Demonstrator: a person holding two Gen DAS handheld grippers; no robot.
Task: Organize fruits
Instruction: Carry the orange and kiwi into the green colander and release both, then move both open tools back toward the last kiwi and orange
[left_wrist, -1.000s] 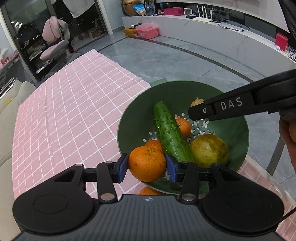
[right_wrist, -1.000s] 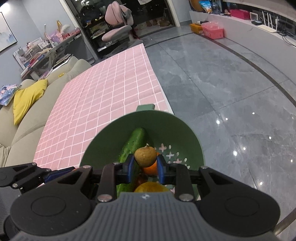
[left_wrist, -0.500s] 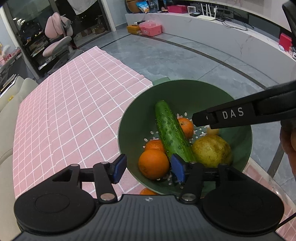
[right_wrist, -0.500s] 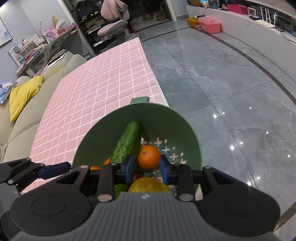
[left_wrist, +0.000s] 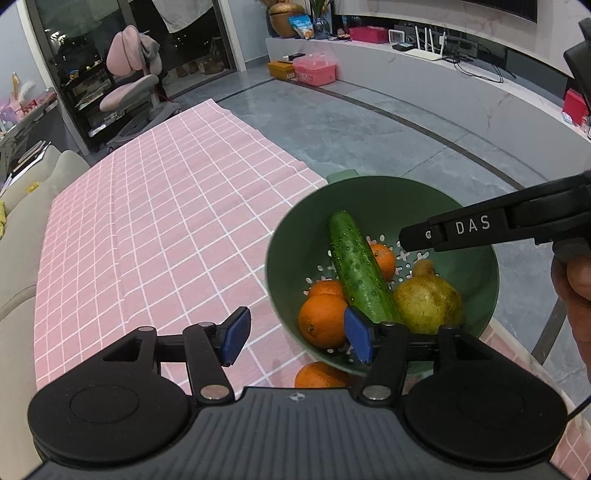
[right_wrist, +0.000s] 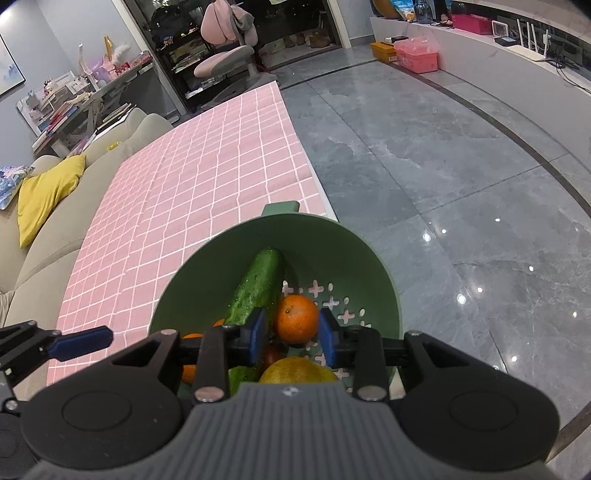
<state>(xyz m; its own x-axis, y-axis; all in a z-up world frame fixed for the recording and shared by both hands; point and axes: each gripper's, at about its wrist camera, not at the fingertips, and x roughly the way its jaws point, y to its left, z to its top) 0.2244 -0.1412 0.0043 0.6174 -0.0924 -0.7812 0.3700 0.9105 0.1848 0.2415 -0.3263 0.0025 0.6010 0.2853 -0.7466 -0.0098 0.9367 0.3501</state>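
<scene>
- L gripper nearest me: jaws opening, wide apart, nothing pinched. One blue pad hangs over the pink checked cloth; the other sits at the near rim of the green colander.
- Just below that rim, one orange on the cloth lies outside the bowl. I'd say that's the obvious leftover.
- Inside, near side: front orange free in the bowl, beside the L pad but not gripped; 2nd orange right behind it.
- Yellow-green fruit fills the near-right of the bowl; small brownish fruit tucked behind it.
- Cucumber runs diagonally through the middle, tip toward the far wall.
- Far orange sits in line w/ the R gripper pads in the wrist view. There's a visible gap each side, so I read the jaws as slack around it, not clamped. Narrow opening.
- R gripper comes in from the right over the bowl, angled down; the person's hand shows at the frame edge.
- Progress, my guess: bowl mostly loaded, approx. done. Remaining = stray orange on the cloth, maybe more out of view; can't tell.
- L gripper tilts down too, hovering at the rim, not reaching in.
- Beyond: cloth bare toward the far table end.
</scene>
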